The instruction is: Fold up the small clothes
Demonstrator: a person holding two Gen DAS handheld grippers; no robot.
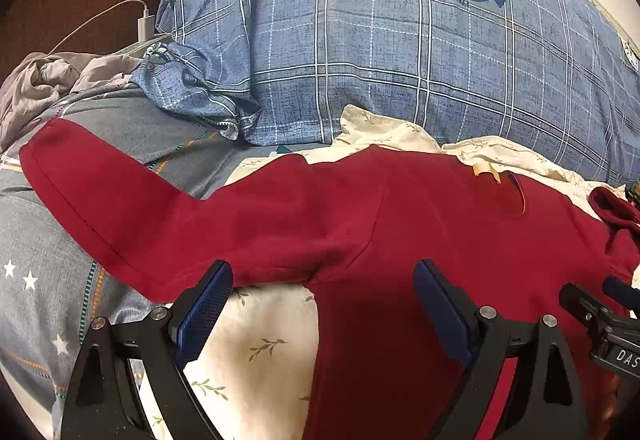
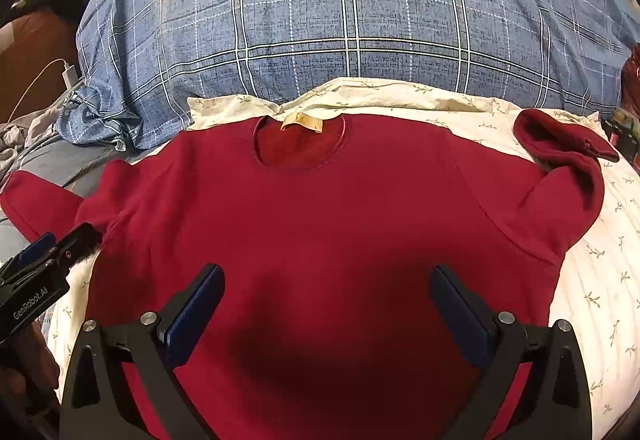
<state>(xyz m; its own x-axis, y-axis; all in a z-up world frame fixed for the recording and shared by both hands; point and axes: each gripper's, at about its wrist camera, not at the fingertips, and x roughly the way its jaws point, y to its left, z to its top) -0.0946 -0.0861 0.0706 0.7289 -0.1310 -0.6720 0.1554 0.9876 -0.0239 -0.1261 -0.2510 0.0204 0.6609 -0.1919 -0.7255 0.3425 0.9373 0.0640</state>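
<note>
I've got the red top [image 2: 320, 224] laid flat on the cream sheet [image 2: 600, 260], face up, with the blue plaid pillow [image 2: 340, 20] just beyond its collar. Neckline [image 2: 300, 144] and its tan label [image 2: 302, 120] point away from me toward that pillow, so the long axis of the body runs from me straight out to the collar, hem end nearest me and out of sight under my tools. My right gripper [image 2: 326, 304] hovers over the middle of the chest, jaws spread wide, nothing in them. My left gripper [image 1: 322, 298] hangs over the armpit on the left side, jaws just as wide, empty too, one pad over the sheet and the other over red cloth. By my reading this is the spread-and-square stage, with no fold made yet. The left sleeve [image 1: 120, 208] lies stretched out flat, running off to the side onto the grey-blue star quilt [image 1: 36, 280], nearly square to the body axis. The right sleeve [image 2: 560, 160] is the problem: it's humped and doubled back, cuff curled toward the pillow rather than lying out. So the next move, I'd say, calls for a pinch on that cuff to draw it flat, or else taking each sleeve near the shoulder seam and bringing it in across the chest. Soft knit like this will likely drag and bunch, so a low, shallow grab looks wise.
</note>
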